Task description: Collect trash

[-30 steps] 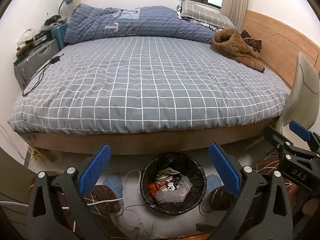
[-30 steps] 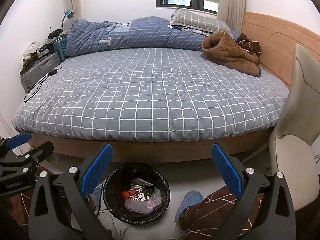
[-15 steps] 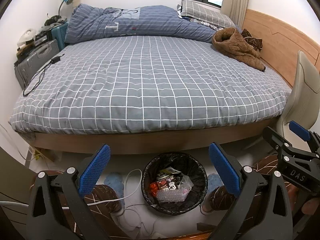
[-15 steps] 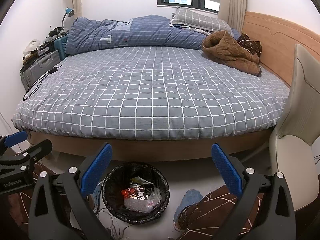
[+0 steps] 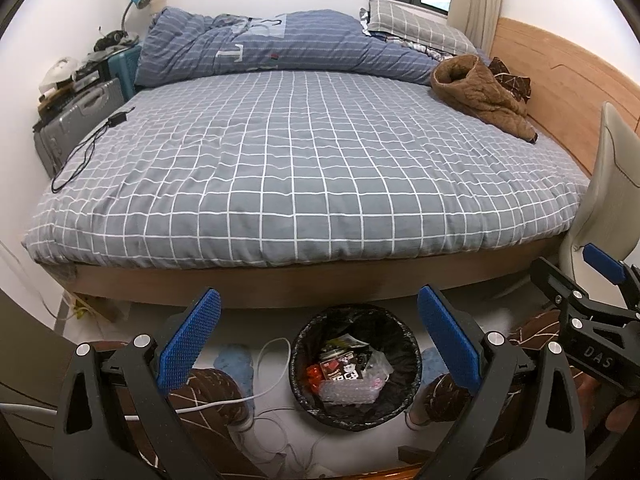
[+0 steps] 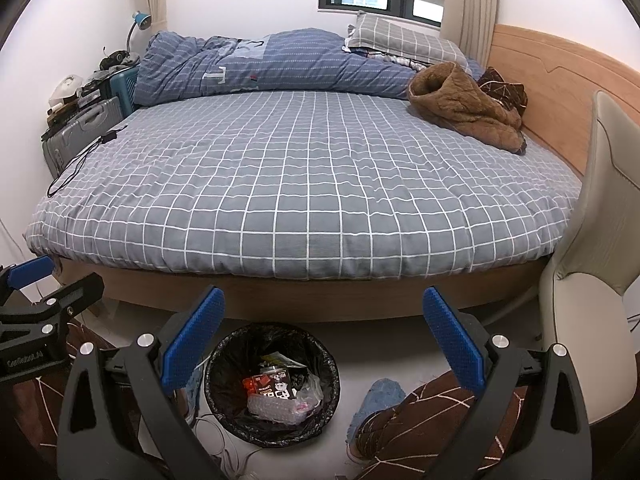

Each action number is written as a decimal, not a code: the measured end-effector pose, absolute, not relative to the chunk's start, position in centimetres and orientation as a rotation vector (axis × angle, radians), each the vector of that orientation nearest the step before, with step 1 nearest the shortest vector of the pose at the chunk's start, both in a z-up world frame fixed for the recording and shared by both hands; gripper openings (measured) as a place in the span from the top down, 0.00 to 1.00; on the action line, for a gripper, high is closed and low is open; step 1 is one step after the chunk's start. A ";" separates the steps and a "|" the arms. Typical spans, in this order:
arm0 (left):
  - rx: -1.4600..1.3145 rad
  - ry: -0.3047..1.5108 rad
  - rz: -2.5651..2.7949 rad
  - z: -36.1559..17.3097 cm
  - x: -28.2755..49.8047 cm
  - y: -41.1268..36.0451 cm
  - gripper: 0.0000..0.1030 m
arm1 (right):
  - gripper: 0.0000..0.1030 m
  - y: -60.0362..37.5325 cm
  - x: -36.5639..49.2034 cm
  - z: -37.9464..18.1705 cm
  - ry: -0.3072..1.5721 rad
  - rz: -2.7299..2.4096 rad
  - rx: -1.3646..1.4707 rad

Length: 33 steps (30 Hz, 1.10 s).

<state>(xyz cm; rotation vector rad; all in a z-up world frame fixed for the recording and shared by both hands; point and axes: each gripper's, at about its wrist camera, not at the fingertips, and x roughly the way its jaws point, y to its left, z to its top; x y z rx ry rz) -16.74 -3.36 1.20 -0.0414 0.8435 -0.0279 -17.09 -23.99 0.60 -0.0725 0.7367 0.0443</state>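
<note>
A round trash bin [image 5: 404, 340] lined with a black bag stands on the floor at the foot of the bed; it also shows in the right wrist view [image 6: 236, 344]. Inside lie wrappers, a red packet and bubble wrap [image 5: 348, 392]. My left gripper [image 5: 318, 338] is open and empty, held above the bin. My right gripper [image 6: 324, 340] is open and empty, above and to the right of the bin. Each gripper shows at the edge of the other's view.
A bed with a grey checked sheet [image 5: 304, 160], a blue duvet [image 5: 272, 48] and a brown jacket [image 5: 476, 92] fills the room. A beige chair [image 6: 600, 240] stands at the right. Suitcases [image 5: 80, 116] stand at the left wall. A white cable [image 5: 256, 396] and the person's legs are near the bin.
Both grippers have risen slightly and stay open. The bin and bed have barely shifted in view.
</note>
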 end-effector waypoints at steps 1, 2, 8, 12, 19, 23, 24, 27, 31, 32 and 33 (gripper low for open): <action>-0.041 0.844 -0.024 1.2 -16.7 -3.3 0.06 | 0.07 -24.0 -17.1 0.7 0.736 0.044 -0.073; -0.041 0.845 -0.020 1.2 -16.6 -3.3 0.06 | 0.07 -24.0 -17.1 0.6 0.737 0.044 -0.073; -0.045 0.851 -0.001 1.1 -16.5 -3.5 0.06 | 0.07 -24.0 -17.1 0.4 0.743 0.048 -0.074; -0.052 0.855 -0.007 1.1 -16.4 -3.6 0.07 | 0.07 -23.9 -17.2 0.6 0.741 0.051 -0.076; -0.037 0.851 0.014 1.3 -16.6 -3.8 0.07 | 0.07 -23.9 -17.3 0.8 0.736 0.048 -0.074; -0.029 0.842 0.027 1.4 -16.8 -3.9 0.07 | 0.07 -24.0 -17.3 0.8 0.736 0.050 -0.072; -0.027 0.843 0.028 1.4 -16.8 -3.9 0.07 | 0.07 -24.0 -17.3 0.8 0.737 0.050 -0.072; -0.022 0.842 0.030 1.3 -16.8 -4.0 0.07 | 0.07 -23.9 -17.3 0.8 0.738 0.050 -0.071; -0.019 0.847 0.026 1.3 -16.8 -4.2 0.07 | 0.07 -23.9 -17.4 0.7 0.740 0.048 -0.067; -0.020 0.847 0.027 1.2 -16.8 -4.3 0.07 | 0.07 -23.9 -17.4 0.7 0.741 0.048 -0.066; -0.019 0.845 0.027 1.2 -16.8 -4.3 0.06 | 0.07 -23.9 -17.4 0.7 0.741 0.048 -0.067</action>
